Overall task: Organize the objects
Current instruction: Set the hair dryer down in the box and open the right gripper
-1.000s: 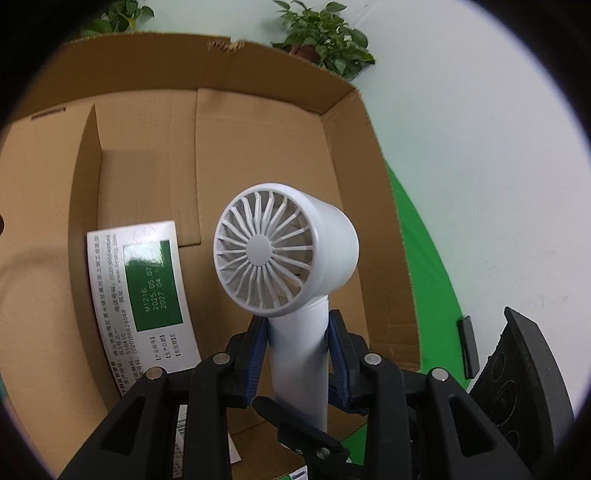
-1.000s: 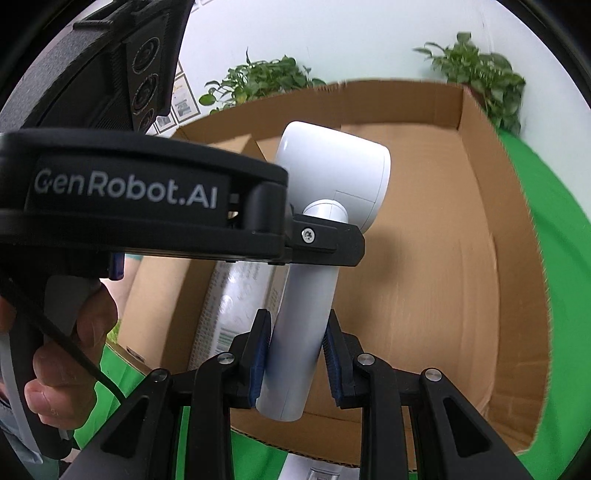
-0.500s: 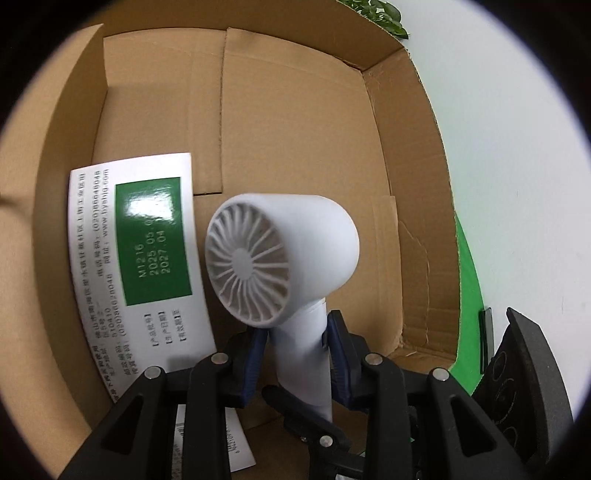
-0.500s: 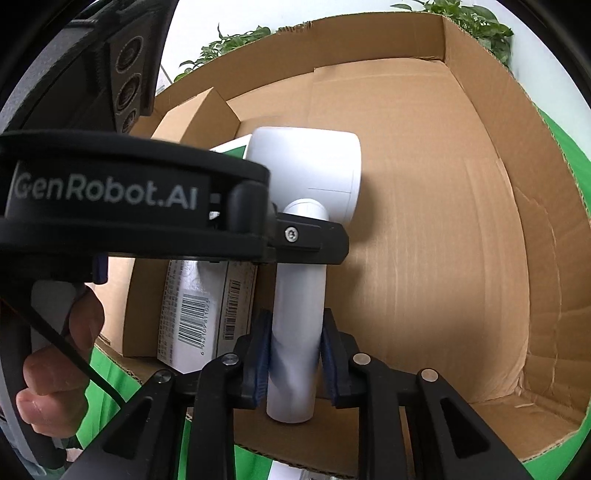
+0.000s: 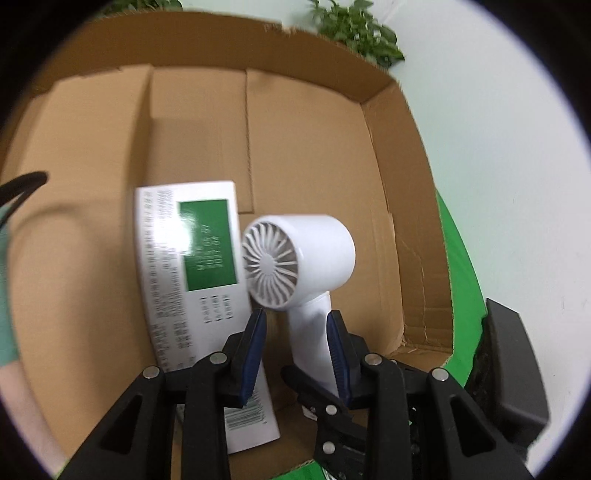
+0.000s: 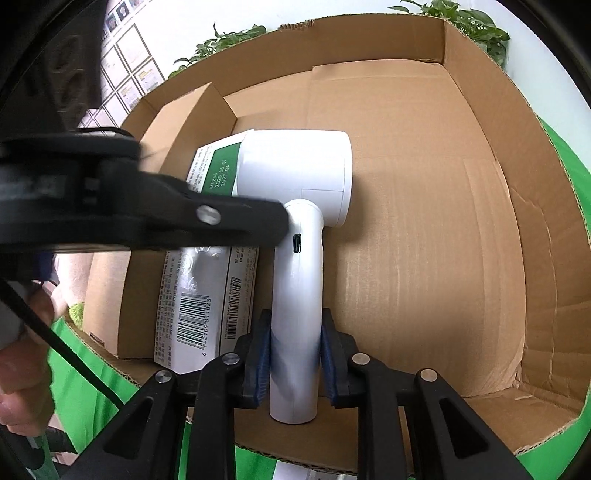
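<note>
Handheld white fan [image 6: 295,229] sits inside the cardboard box [image 6: 424,240], its handle clenched near the lower end between the blue pads of the right tongs [image 6: 295,354], which press on both sides. The left tongs [image 5: 295,343] stand spread around the upper handle just under the fan head: the right pad [image 5: 338,354] lies against or very near the handle, while the left pad [image 5: 253,350] shows a clear gap, so this pair has let go. In the left wrist view the fan's grille [image 5: 271,264] faces the camera. Just beside the fan, on its left, a white package with a green label [image 5: 195,266] lies on the box floor; its barcode [image 6: 192,321] shows in the right wrist view. Green cloth [image 5: 461,288] covers the desk around the box, and leafy plants [image 5: 354,33] rise behind its far wall.
</note>
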`<state>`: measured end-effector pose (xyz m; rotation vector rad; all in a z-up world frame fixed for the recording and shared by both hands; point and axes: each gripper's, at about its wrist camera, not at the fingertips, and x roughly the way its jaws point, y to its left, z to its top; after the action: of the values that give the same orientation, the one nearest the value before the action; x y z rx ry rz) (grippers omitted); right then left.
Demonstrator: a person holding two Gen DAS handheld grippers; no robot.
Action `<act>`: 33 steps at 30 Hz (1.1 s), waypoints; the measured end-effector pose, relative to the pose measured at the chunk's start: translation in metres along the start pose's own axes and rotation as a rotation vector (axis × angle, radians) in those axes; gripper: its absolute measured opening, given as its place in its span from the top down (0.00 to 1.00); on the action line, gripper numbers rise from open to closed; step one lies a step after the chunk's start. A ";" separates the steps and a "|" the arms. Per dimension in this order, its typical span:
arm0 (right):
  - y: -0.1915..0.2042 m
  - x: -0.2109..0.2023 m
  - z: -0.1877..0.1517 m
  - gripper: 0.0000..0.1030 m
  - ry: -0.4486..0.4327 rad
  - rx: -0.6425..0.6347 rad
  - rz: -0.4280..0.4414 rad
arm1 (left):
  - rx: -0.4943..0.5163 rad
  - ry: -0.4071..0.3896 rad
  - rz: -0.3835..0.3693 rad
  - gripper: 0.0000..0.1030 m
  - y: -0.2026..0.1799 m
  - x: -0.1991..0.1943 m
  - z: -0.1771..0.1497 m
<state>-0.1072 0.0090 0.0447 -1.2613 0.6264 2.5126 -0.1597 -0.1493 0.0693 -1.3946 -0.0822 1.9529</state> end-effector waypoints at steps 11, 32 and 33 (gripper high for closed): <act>0.030 0.009 -0.007 0.73 0.017 -0.016 -0.064 | 0.002 -0.097 0.024 0.69 0.013 -0.040 -0.024; 0.055 -0.046 -0.039 0.01 -0.211 -0.083 -0.186 | 0.132 -0.535 0.354 0.18 -0.009 -0.093 -0.069; 0.063 -0.058 -0.049 0.01 -0.232 -0.096 -0.193 | 0.139 -0.566 0.375 0.18 -0.011 -0.095 -0.073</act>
<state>-0.0653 -0.0720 0.0817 -0.9856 0.3176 2.5004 -0.0776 -0.2217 0.1201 -0.7716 0.0577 2.5649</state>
